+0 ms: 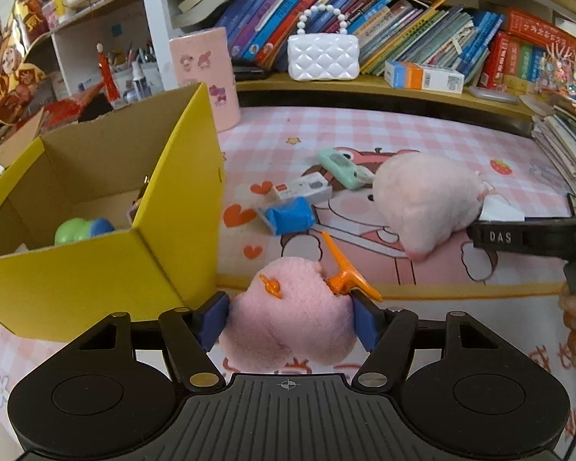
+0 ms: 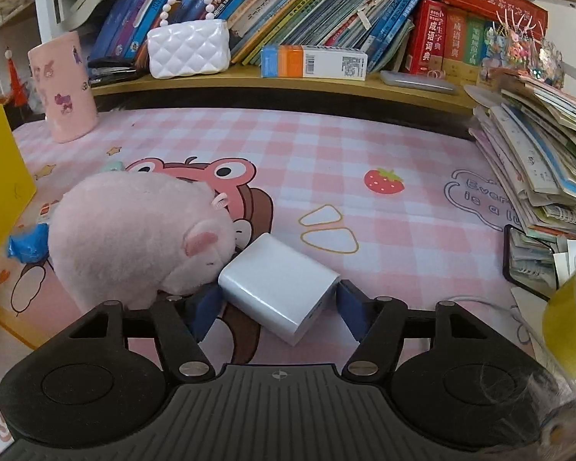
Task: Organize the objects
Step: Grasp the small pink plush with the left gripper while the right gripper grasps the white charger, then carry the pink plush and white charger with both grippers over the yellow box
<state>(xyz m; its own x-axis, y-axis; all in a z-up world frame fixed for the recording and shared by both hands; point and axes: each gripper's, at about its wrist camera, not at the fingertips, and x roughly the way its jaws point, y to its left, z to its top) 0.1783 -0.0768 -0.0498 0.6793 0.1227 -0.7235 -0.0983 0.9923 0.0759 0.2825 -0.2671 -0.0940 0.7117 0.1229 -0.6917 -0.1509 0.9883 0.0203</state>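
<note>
Left tool (image 1: pixel 290 317) clamps one pink plush (image 1: pixel 288 330); right tool (image 2: pixel 278 309) (seemingly apart) flanks one charger (image 2: pixel 276 288).

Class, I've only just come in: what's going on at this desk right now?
A person is tidying the desk with two handheld grippers. The left gripper is shut on a small pink plush toy with orange plastic antlers, beside the open yellow cardboard box. The right gripper is open around a white cube-shaped charger on the pink checked mat, not yet gripping it.
</note>
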